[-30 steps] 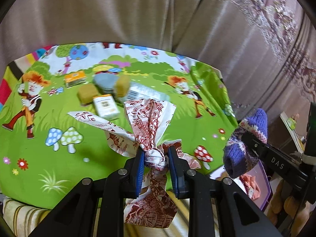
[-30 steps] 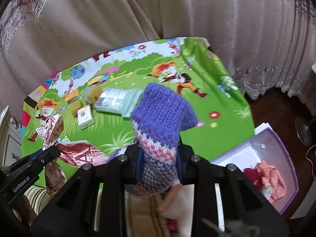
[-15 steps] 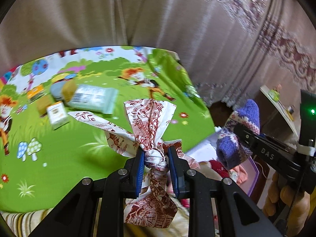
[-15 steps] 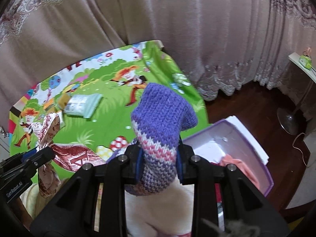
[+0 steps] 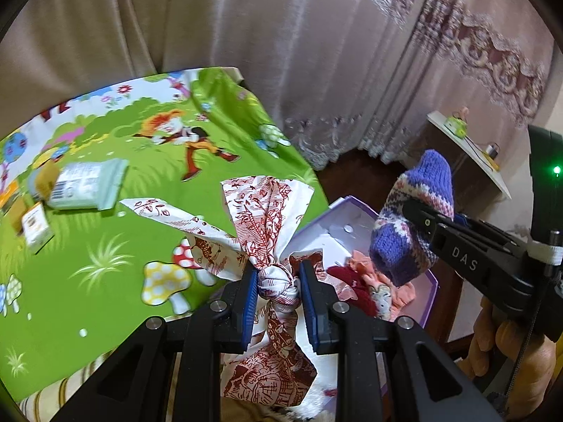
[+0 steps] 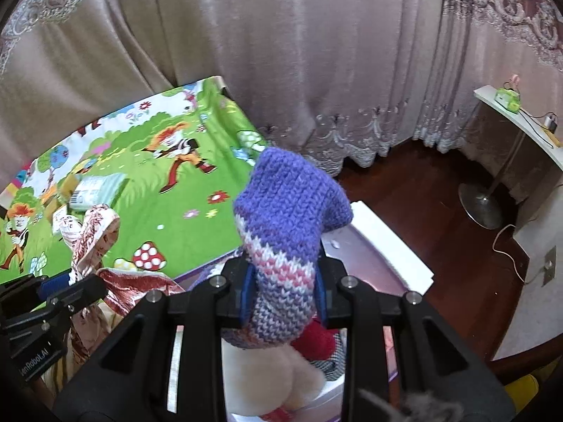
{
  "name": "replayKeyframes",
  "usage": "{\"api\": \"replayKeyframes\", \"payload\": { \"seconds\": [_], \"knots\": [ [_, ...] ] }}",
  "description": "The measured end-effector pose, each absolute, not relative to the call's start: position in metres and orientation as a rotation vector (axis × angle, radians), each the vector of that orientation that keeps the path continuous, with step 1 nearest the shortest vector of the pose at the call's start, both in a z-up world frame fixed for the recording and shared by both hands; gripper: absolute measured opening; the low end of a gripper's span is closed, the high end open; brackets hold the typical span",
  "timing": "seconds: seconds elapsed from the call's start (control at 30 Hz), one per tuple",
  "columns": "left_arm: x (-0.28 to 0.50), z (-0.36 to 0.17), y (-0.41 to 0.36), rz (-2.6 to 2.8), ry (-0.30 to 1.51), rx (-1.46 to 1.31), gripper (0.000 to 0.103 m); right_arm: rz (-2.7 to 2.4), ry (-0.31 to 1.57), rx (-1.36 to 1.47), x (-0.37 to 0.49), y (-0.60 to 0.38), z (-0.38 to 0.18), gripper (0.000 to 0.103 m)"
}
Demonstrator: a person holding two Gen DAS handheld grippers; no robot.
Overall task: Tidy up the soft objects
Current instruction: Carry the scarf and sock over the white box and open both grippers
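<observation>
1. Two handheld black two-finger grippers in view, each clamped on a soft item.
2. Left gripper (image 5: pixel 277 290) nearly closed, blue pads pinching the knot of a red-and-white printed cloth bow (image 5: pixel 271 218); bow tails fanned out above and hanging below the jaws.
3. Held in the air over the near edge of a green cartoon-print play mat (image 5: pixel 105 232), beside a lilac open storage box (image 5: pixel 431 283).
4. Right gripper (image 6: pixel 283 292) also narrowly parted, pads squeezing a purple, pink and white knitted sock (image 6: pixel 288 211) at its striped middle; purple end pointed upward.
5. Sock carried above the same lilac box (image 6: pixel 369 256), with the box's white lid (image 6: pixel 390 242) lying along its far side.
6. Inside the box: red and peach-pink soft items (image 5: pixel 366 281), partly hidden; a cream fluffy item (image 6: pixel 267 379) directly under the sock in the right wrist view.
7. On the mat, well apart from both grippers: a pale green plastic packet (image 5: pixel 86 184) and a small white carton (image 5: pixel 35 227), blurred.
8. Behind everything, a beige embroidered curtain (image 6: pixel 316 52) reaching a dark wooden floor (image 6: pixel 422 190).
9. Part of a bare hand (image 5: pixel 510 358) seen gripping the right gripper's handle.
</observation>
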State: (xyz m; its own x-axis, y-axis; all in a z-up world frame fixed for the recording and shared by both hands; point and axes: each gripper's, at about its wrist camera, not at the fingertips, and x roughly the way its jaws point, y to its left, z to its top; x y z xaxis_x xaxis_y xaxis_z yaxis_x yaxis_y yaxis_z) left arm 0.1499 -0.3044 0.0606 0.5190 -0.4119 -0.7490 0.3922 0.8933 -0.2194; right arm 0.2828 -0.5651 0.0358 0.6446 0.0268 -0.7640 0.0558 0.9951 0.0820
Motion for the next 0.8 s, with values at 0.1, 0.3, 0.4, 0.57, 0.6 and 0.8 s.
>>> {"api": "replayKeyframes", "payload": {
  "seconds": [0.1, 0.3, 0.4, 0.57, 0.6, 0.8],
  "knots": [
    [0.151, 0.060, -0.319, -0.516, 0.907, -0.010, 0.024, -0.044, 0.869, 0.098, 0.281, -0.574, 0.035, 0.035],
    [0.154, 0.058, -0.342, -0.568, 0.912, 0.019, 0.051, -0.088, 0.870, 0.120, 0.280, -0.589, 0.034, 0.047],
    [0.154, 0.059, -0.342, -0.566, 0.898, 0.015, 0.066, -0.089, 0.871, 0.133, 0.279, -0.593, 0.033, 0.056],
    [0.156, 0.059, -0.337, -0.545, 0.899, 0.005, 0.067, -0.078, 0.875, 0.139, 0.279, -0.592, 0.032, 0.059],
    [0.157, 0.059, -0.335, -0.541, 0.900, 0.001, 0.067, -0.076, 0.876, 0.136, 0.280, -0.591, 0.032, 0.059],
    [0.162, 0.061, -0.320, -0.511, 0.896, -0.018, 0.067, -0.058, 0.872, 0.140, 0.280, -0.585, 0.035, 0.062]
  ]
}}
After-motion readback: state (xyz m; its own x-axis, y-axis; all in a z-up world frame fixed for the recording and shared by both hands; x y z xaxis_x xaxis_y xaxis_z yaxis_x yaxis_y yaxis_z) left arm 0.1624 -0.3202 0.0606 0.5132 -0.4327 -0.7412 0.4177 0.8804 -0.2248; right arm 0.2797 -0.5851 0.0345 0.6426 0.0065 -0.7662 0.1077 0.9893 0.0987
